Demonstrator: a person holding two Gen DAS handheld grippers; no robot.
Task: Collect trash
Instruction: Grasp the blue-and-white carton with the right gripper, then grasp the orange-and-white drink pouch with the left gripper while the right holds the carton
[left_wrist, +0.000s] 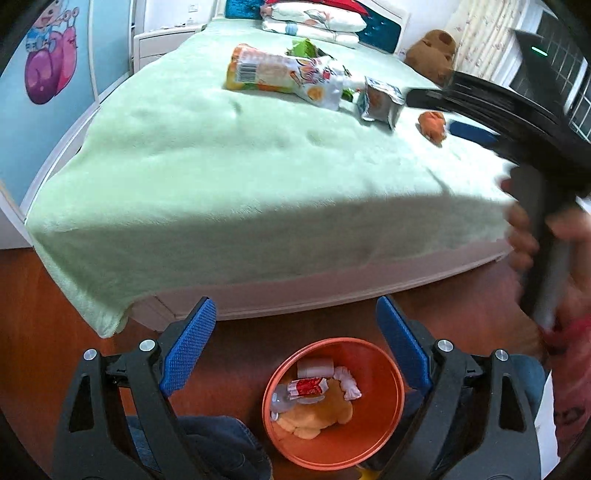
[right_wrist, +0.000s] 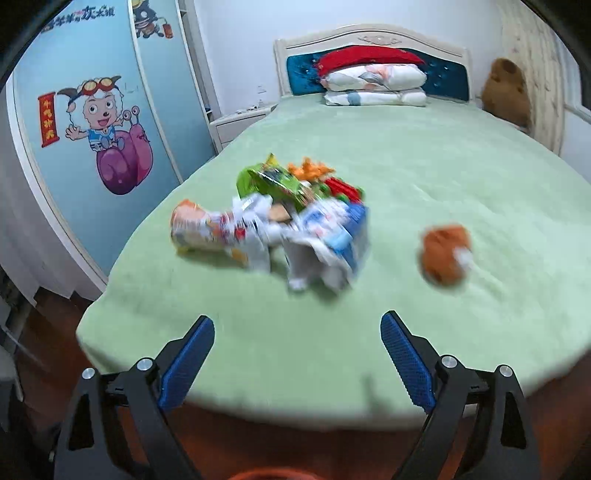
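An orange bin (left_wrist: 369, 435) stands on the floor at the bed's foot, holding several wrappers. My left gripper (left_wrist: 295, 325) is open and empty above it. On the green bed lie an orange-white snack bag (left_wrist: 273, 72), a silver pouch (left_wrist: 380, 101) and a crumpled orange scrap (left_wrist: 433, 124). The right wrist view shows the same pile of wrappers (right_wrist: 273, 225) and the orange scrap (right_wrist: 445, 254), blurred. My right gripper (right_wrist: 297, 343) is open and empty over the bed's near edge; its body (left_wrist: 517, 122) also crosses the right of the left wrist view.
The green blanket (left_wrist: 229, 177) hangs over the bed's foot. Pillows (right_wrist: 373, 85) and a brown plush toy (right_wrist: 506, 92) sit at the headboard. A blue wardrobe (right_wrist: 92, 129) with cartoon stickers stands left of the bed. The floor (left_wrist: 37, 314) is red-brown wood.
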